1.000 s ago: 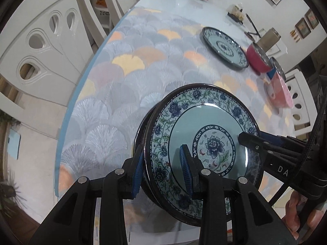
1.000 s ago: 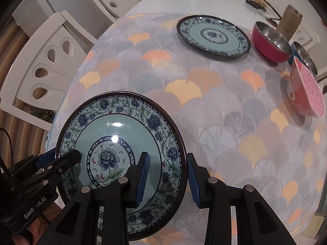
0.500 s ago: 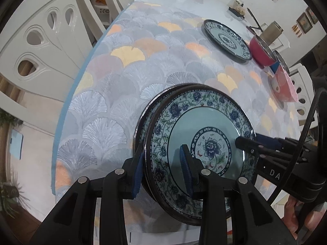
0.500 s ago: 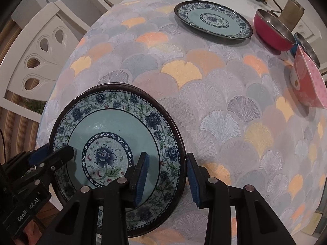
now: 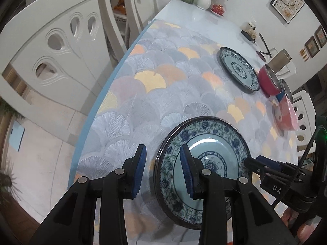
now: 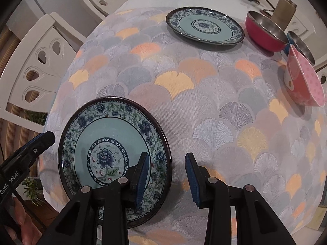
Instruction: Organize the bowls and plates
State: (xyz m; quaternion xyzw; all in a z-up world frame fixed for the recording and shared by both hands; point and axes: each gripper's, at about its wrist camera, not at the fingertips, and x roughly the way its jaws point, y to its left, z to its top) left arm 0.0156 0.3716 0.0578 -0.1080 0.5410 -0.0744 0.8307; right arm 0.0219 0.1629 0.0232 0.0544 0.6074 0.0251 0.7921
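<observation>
On the left side of the left wrist view stand white chairs (image 5: 61, 47) with drop-shaped holes, partly cut by the picture's edge. Next comes the table (image 5: 196, 18) with its patterned cloth (image 5: 147, 102). The left gripper (image 5: 162, 170) hangs over the near edge of the cloth with its fingers wide apart and nothing between them. Its right blue pad (image 5: 187, 171) covers part of the rim of the near plate (image 5: 214, 155), so I cannot tell if the pad touches the rim. This plate lies flat on the cloth, and under it a second dark rim seems to show, but it is hard to make out if this is another plate. Further right, the tip of the other gripper reaches to the plate's right rim.

From the right wrist view, the left gripper's dark tip (image 6: 40, 140) is just beside the left rim of the near plate (image 6: 106, 143). The right gripper (image 6: 167, 177) is also wide open and holds nothing; its left finger (image 6: 142, 175) hides the plate's lower right part, and the right finger is over bare cloth. Far back lies a second plate (image 6: 204, 25), well apart. To its right stand a red bowl (image 6: 263, 32), a blue bowl (image 6: 300, 42) mostly hidden behind the others, and a pink dotted bowl (image 6: 304, 81). A brass-coloured cylinder (image 6: 284, 10) stands behind the red bowl.
</observation>
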